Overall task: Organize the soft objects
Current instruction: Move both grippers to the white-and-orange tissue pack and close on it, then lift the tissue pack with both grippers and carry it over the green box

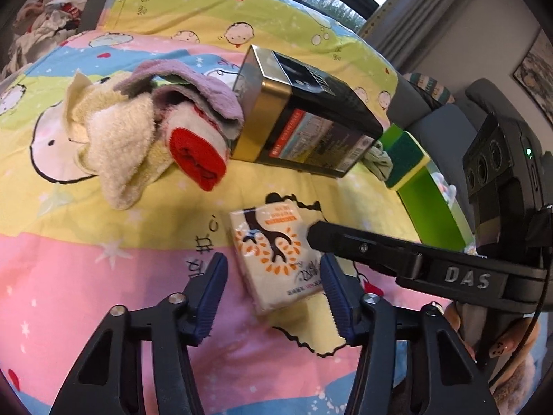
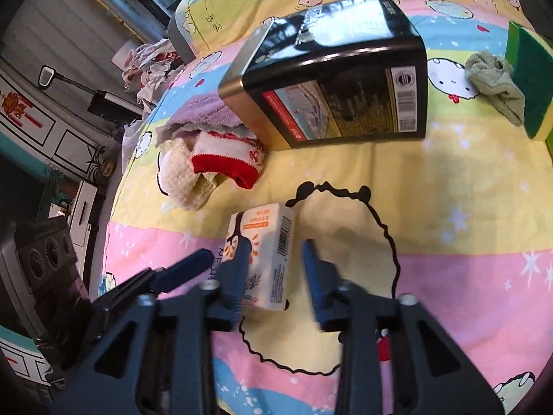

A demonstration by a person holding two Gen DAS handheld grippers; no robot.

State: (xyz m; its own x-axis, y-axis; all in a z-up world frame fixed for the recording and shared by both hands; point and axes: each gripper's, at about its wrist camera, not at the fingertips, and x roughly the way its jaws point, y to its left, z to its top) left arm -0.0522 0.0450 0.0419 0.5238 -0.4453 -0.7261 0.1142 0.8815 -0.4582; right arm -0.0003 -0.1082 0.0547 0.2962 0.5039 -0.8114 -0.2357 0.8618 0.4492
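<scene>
- The small white tissue packet printed with an orange-leafed tree (image 1: 276, 259) lies flat on the cartoon-print bedspread (image 1: 103, 276), between both tools; it appears to be the item in hand.
- Left gripper (image 1: 274, 294): fingers partly open, straddling the near end of the packet. The right pad lies at the packet's edge; no squeeze is evident, so it holds nothing.
- Right gripper (image 2: 274, 278): fingers partly open. The left finger overlaps the packet's printed face and the right stands clear of its barcode side, so nothing is held. Judged: the packet is set down here, or about to change tools.
- The black-and-gold rectangular tin (image 1: 304, 114) lies on its side at 12 o'clock from the packet, mouth toward the pile of fleecy socks and cloths, cream, lilac and red (image 1: 152, 128), at 10 o'clock; judged the intended container.
- A grey-green crumpled cloth (image 2: 494, 83) rests at 2 o'clock against a green-and-yellow scouring sponge (image 2: 525, 79), well apart and not yet gathered.
</scene>
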